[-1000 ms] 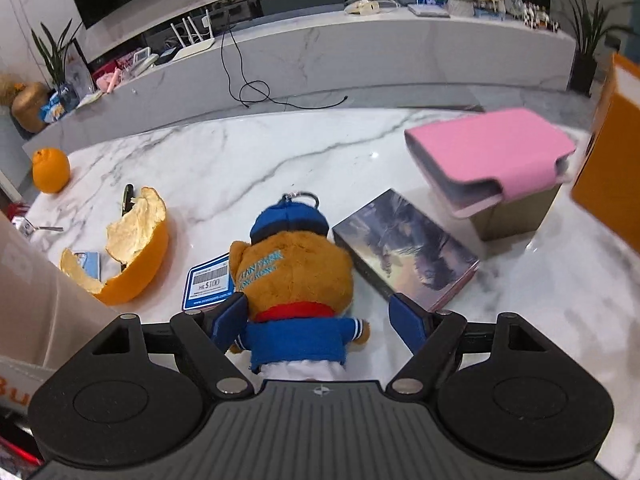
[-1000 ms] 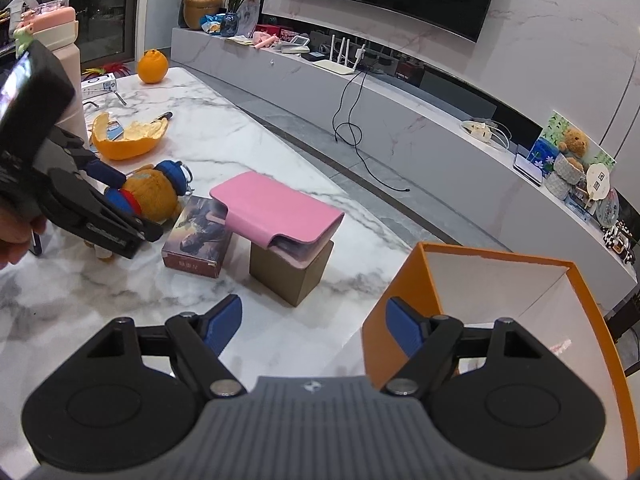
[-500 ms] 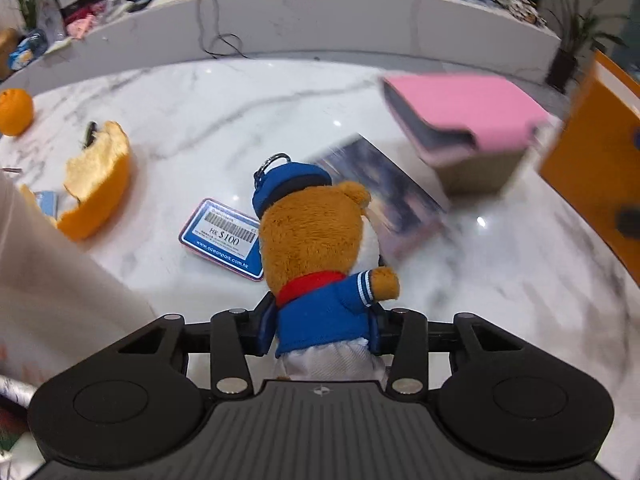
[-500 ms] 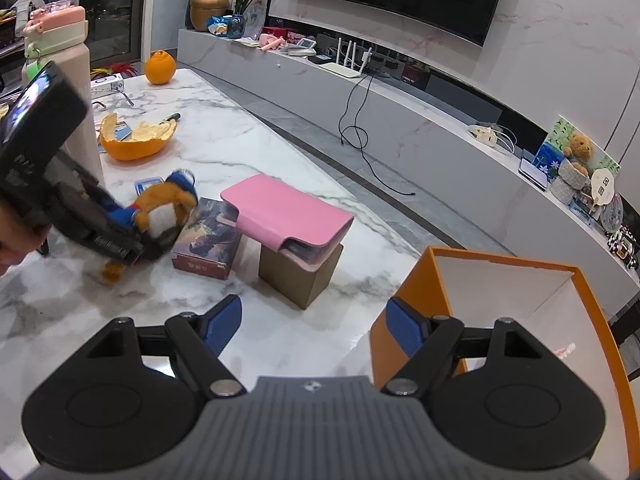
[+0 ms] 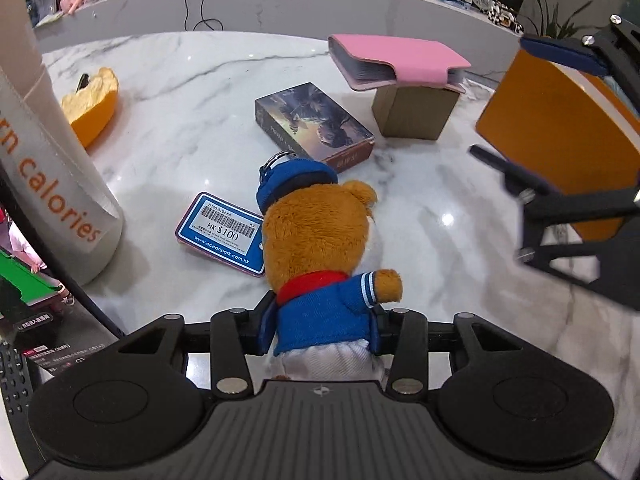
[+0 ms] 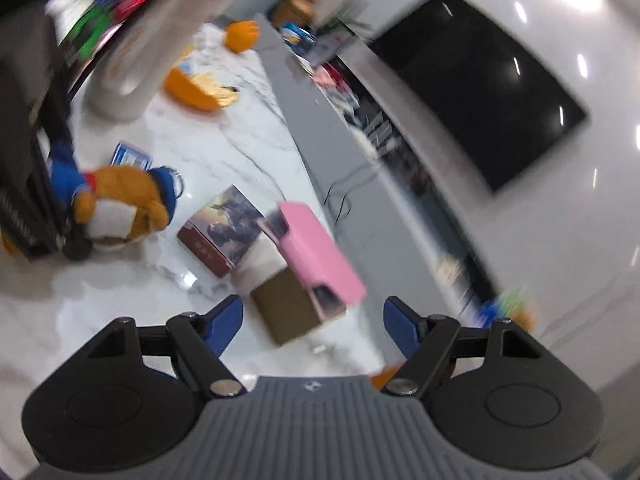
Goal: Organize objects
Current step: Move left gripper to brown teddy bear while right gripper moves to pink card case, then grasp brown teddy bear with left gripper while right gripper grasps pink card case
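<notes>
Left gripper (image 5: 324,326) clamped on plush bear's (image 5: 320,248) torso, head pointing away, lifted above tabletop (image 5: 192,128); orange box (image 5: 560,136) lies far right, beside right gripper (image 6: 313,322), whose empty jaws are closing slightly.

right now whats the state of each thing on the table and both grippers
left gripper: shut on the teddy bear's body
teddy bear: held, head toward the book
price tag: flat on the marble, beside the bear
right gripper: jaws closing, nothing between them
orange box: at the right gripper, contact unclear
pink card holder: closed, resting on the brown box
book: lying flat, closed
orange peel: empty, lying open
</notes>
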Demonstrator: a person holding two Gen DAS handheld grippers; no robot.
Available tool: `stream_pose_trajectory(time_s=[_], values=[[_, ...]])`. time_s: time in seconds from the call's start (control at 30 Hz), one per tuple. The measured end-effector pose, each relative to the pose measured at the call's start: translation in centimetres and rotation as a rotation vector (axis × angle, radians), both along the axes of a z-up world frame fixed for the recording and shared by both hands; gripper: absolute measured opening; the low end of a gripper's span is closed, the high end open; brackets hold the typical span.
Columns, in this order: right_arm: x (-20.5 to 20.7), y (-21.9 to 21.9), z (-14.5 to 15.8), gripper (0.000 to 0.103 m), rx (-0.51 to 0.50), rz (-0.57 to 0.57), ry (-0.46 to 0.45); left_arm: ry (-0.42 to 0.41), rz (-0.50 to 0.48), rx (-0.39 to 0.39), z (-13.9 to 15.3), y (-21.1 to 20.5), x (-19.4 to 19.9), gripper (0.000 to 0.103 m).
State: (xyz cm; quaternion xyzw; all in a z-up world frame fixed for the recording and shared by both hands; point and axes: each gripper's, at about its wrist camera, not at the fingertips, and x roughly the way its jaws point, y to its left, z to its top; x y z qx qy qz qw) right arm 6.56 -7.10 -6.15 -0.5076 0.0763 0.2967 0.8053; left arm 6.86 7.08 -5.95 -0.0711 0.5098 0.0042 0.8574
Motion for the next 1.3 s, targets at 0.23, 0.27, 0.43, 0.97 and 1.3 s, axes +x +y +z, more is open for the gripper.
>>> stream_pose_trajectory(time_s=[0.23,0.27,0.43,0.97,1.3], values=[[0.9,3.9,-2.8,0.078,-0.158,0.048,-0.164,-0.009,0.052,-0.037,-0.2,1.2,0.1,0.050],[1.1,4.5,-3.4,0.077,-0.198,0.055,-0.196,-0.009,0.055,-0.039,-0.2,1.2,0.1,0.050],[2.4,6.3,-5.4,0.074,-0.314,0.058,-0.294,-0.009,0.074,-0.042,-0.1,1.3,0.1,0.049],[3.1,7.3,-7.2,0.022,-0.413,0.119,-0.400,-0.013,0.099,-0.048,-0.2,2.1,0.3,0.050],[1.0,4.8,-5.1,0.019,-0.353,0.147,-0.421,-0.024,0.084,-0.030,-0.2,2.0,0.2,0.050]])
